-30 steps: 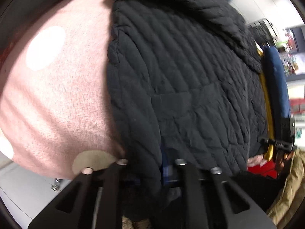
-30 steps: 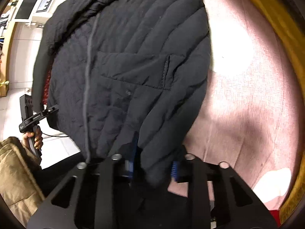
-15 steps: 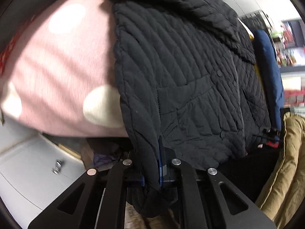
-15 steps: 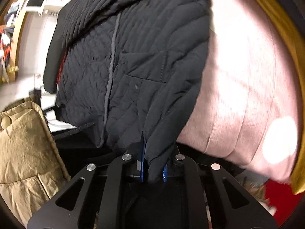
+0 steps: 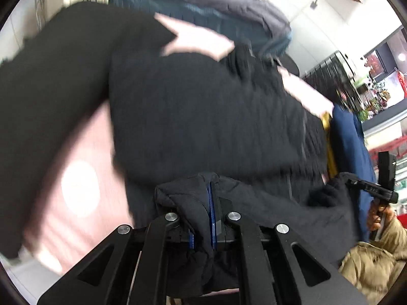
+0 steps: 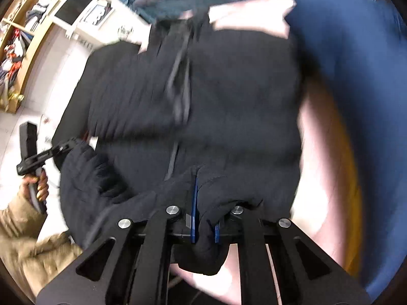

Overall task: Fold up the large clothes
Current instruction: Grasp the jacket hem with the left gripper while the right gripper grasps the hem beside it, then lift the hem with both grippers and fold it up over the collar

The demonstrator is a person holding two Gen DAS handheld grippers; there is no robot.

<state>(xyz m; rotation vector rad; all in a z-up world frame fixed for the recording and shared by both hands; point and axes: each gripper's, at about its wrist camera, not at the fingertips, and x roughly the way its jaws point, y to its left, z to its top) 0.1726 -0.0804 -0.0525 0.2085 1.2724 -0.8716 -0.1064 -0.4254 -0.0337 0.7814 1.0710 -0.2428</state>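
Note:
A black quilted jacket [image 5: 203, 117] lies spread over a pink bed cover with white dots [image 5: 84, 178]. My left gripper [image 5: 206, 203] is shut on the jacket's hem at one bottom corner, with cloth bunched over the blue pads. My right gripper [image 6: 203, 203] is shut on the hem at the other bottom corner of the jacket [image 6: 216, 96]. The hem is lifted toward the jacket's upper part. The right gripper also shows in the left wrist view [image 5: 381, 190]. The left gripper also shows in the right wrist view [image 6: 33, 152]. Both views are motion-blurred.
A dark blue cushion [image 5: 348, 147] lies at the bed's right side, also large in the right wrist view [image 6: 356, 63]. A grey-blue garment [image 5: 203, 5] is piled beyond the jacket. The person's tan coat sleeve [image 5: 374, 267] is low right. White shelves with screens [image 6: 76, 5] stand far left.
Both grippers have risen and swung forward over the bed with the hem held, so the jacket's lower part is carried toward its top. The views now look across the bed.

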